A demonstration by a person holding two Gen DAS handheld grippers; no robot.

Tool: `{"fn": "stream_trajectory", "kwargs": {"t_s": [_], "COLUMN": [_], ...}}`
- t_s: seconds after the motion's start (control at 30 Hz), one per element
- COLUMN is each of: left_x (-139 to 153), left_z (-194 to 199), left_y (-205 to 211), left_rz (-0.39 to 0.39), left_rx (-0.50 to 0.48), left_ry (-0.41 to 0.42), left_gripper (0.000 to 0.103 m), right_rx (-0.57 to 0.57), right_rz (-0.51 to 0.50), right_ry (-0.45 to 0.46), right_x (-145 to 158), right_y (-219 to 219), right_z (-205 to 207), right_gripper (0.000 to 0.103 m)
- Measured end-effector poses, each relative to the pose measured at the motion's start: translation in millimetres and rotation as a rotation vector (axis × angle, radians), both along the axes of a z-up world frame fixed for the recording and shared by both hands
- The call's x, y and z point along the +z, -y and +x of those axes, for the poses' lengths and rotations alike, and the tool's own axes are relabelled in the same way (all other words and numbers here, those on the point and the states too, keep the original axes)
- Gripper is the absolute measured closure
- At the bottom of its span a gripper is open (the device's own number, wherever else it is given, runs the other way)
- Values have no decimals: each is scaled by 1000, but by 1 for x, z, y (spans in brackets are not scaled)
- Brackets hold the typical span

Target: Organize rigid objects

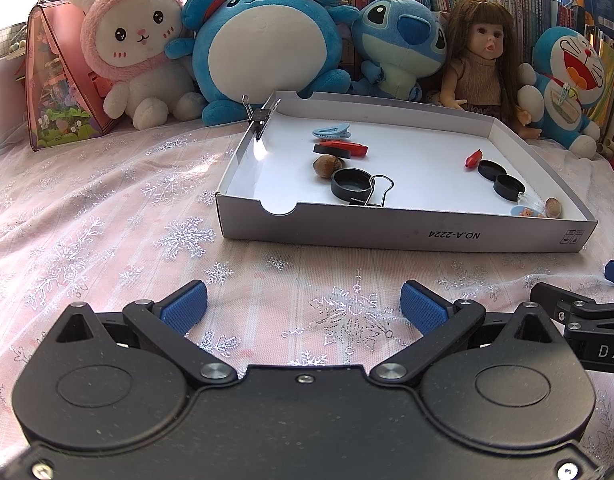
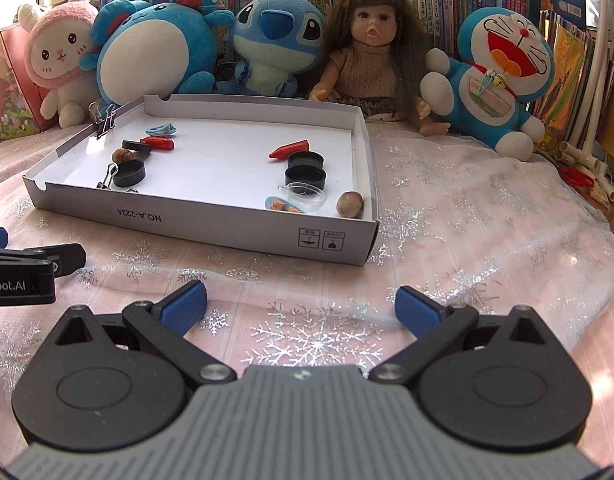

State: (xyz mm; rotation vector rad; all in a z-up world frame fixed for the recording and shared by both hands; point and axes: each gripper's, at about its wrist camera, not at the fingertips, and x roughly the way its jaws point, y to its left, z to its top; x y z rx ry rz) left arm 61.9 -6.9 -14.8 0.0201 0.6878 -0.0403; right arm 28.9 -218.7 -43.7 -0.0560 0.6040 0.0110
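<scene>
A shallow white cardboard tray [image 1: 407, 236] [image 2: 211, 220] lies on the pink snowflake cloth. Inside it, at the left, sit a blue hair clip [image 1: 332, 132] [image 2: 161, 128], a red cone piece [image 1: 347, 146] [image 2: 159, 143], a walnut [image 1: 327, 166] [image 2: 122, 155], a black cap [image 1: 350, 184] [image 2: 129, 173] and a binder clip [image 1: 377, 194] [image 2: 108, 176]. At the right lie another red cone [image 1: 474, 158] [image 2: 289, 149], two black caps [image 1: 501, 181] [image 2: 305, 170], a clear charm [image 2: 303, 197] and a second walnut [image 1: 552, 207] [image 2: 350, 204]. My left gripper [image 1: 303, 306] and right gripper [image 2: 301, 306] hover open and empty before the tray.
A binder clip [image 1: 260, 114] [image 2: 103, 122] grips the tray's left wall. Plush toys and a doll [image 1: 481, 56] [image 2: 371, 52] line the back before bookshelves. A pink house box [image 1: 55, 92] stands far left. White pipes [image 2: 587, 168] and red scissors [image 2: 577, 178] lie at the right.
</scene>
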Motion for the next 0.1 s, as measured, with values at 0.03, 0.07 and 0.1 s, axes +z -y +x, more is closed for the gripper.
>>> {"fn": "stream_trajectory", "kwargs": {"t_s": [0.03,0.07,0.1], "left_x": [0,1,2], "left_z": [0,1,1], "left_y": [0,0,-1], "left_rz": [0,0,-1], "left_rx": [-1,-3,-6], "left_ry": [0,0,-2], "left_gripper": [0,0,0], "right_rx": [0,0,0], "right_rz": [0,0,0], "right_ry": [0,0,0], "right_x": [0,0,0], "right_y": [0,0,0], "right_z": [0,0,0], "right_gripper": [0,0,0]}}
